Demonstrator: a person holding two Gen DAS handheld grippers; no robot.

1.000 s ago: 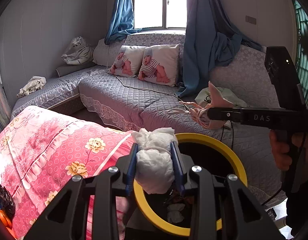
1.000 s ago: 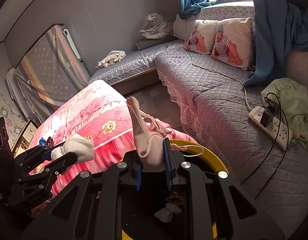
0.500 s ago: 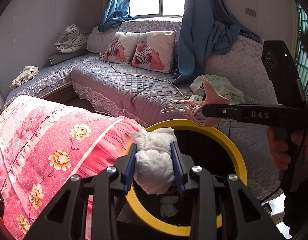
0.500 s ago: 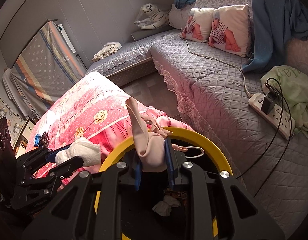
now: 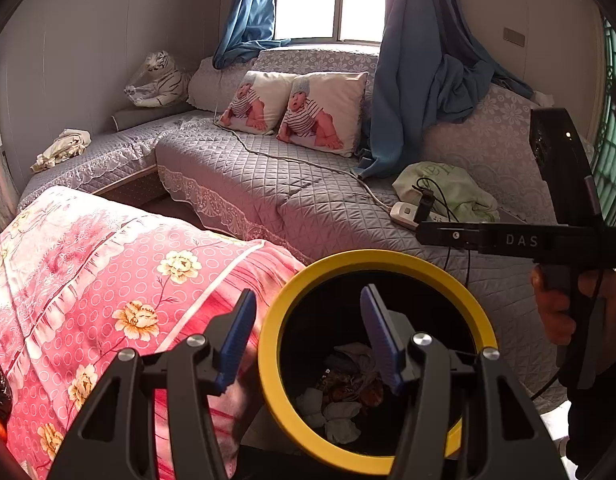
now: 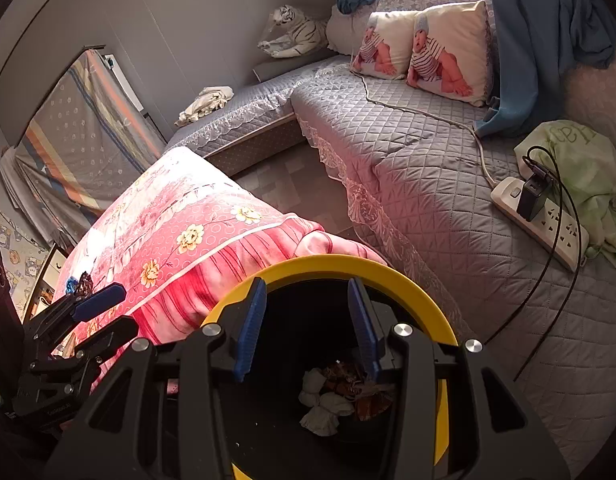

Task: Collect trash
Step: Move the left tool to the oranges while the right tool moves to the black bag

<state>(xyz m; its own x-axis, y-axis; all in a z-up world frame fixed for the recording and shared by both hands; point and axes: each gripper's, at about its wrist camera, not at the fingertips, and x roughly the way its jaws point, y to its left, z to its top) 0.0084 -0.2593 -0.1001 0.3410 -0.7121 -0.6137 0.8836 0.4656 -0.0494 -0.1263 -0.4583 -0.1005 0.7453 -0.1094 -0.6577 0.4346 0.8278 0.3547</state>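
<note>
Both tools hung over the bin (image 5: pixel 378 261), and both stood released with nothing between their blue pads — the left tool (image 5: pixel 308 336) and the right tool (image 6: pixel 306 324) were each still spreading as I watched. The trash (image 6: pixel 328 396) lay at the bottom of the bin: white crumpled wads and some brownish scraps, all inside the yellow rim.

To do this drop well, I judged I should let the jaws finish opening over the bin's mouth and check that nothing clung to the pads before pulling away. The left tool sat near the rim's edge on the pink quilt (image 5: pixel 108 280) side, with one pad outside the ring, so anything sticky could have fallen on the bedding.

Both tools pointed steeply down into the bin, side by side. In the left view a hand (image 5: pixel 564 304) gripped the right tool's handle from below, the tool held roughly level across the frame.
</note>
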